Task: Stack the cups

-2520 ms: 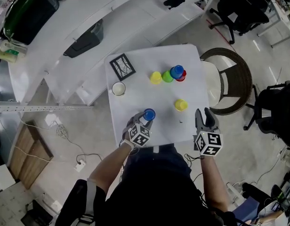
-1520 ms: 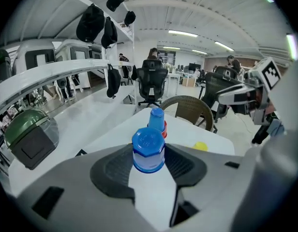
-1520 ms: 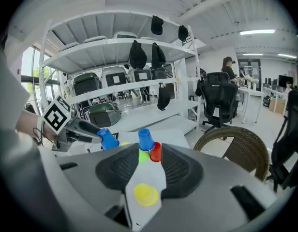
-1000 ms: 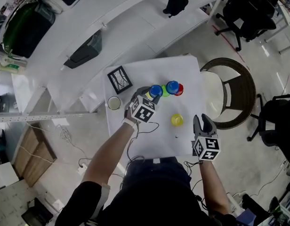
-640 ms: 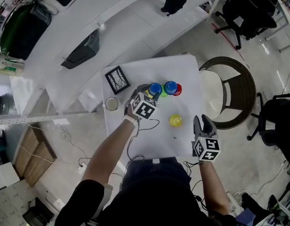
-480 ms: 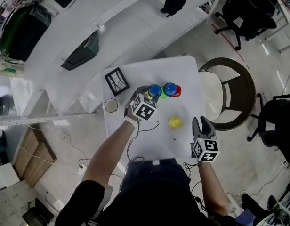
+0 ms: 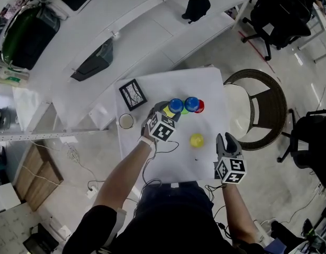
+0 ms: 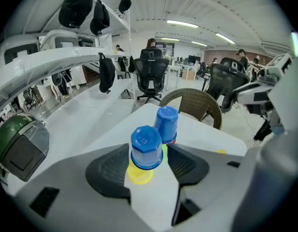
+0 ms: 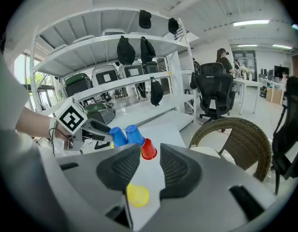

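Since the earliest frame the left claw [image 8: 148,152] has carried a blue plastic cup [image 8: 146,144] from the near edge of the white table [image 7: 205,83] to the row of cups at its far side. Its jaws have just been opening and now stand apart, with the blue plastic cup between them, upside down and seated on a yellow base cup [image 8: 138,174]. Just right of it in the head view stand a green plastic cup [image 7: 183,110] and a second blue cup [image 7: 191,103] capping a red plastic cup [image 7: 200,107]. A lone yellow cup [image 7: 197,139] stands upside down, axis upright, mid-table and well apart from the row. It lies just up and left of the right claw [image 7: 227,139], whose jaws are apart and empty, so the right hand is probably the one to fetch it. The right gripper view shows it low, just ahead of the jaws. No brand or writing reads on the cups; only black-and-white square markers show on the claws' cubes.
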The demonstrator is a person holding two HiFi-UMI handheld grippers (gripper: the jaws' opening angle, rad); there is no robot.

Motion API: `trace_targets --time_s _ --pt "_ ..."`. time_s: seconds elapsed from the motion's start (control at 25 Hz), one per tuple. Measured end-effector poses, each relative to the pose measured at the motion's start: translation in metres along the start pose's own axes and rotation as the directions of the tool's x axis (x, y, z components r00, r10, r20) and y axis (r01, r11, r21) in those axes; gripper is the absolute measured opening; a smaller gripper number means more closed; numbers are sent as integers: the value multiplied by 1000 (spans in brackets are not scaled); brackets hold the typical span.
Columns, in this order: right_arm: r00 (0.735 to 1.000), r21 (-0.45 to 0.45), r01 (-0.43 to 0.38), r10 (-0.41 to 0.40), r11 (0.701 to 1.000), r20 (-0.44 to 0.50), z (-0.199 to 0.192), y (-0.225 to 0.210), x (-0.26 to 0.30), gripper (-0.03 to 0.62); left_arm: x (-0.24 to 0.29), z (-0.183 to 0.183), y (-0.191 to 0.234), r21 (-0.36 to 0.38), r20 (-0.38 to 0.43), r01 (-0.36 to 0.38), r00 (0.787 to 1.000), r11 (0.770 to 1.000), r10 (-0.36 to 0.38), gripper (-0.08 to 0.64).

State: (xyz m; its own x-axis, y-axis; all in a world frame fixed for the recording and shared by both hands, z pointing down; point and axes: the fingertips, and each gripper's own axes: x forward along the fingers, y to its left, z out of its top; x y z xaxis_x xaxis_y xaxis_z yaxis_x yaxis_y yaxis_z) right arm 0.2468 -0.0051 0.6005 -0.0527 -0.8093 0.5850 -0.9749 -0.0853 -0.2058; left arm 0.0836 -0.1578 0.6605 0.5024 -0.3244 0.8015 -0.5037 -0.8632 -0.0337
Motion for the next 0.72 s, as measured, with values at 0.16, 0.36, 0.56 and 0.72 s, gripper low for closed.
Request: trace_targets --time_s 0.16,0.36,0.56,0.72 --pt "1000 -6 -8 8 1000 11 7 5 2 124 -22 0 6 -62 55 -31 998 998 34 239" --pt "999 -31 -25 26 999 39 25 18 2 123 -60 -9 15 -169 117 -34 992 985 55 238" --pt "996 -62 -37 42 997 81 49 30 -2 121 -100 -23 26 -249 153 -60 983 967 101 238" --pt "992 -78 -47 55 996 115 62 41 -8 120 -135 -30 31 -354 214 -62 966 933 145 235"
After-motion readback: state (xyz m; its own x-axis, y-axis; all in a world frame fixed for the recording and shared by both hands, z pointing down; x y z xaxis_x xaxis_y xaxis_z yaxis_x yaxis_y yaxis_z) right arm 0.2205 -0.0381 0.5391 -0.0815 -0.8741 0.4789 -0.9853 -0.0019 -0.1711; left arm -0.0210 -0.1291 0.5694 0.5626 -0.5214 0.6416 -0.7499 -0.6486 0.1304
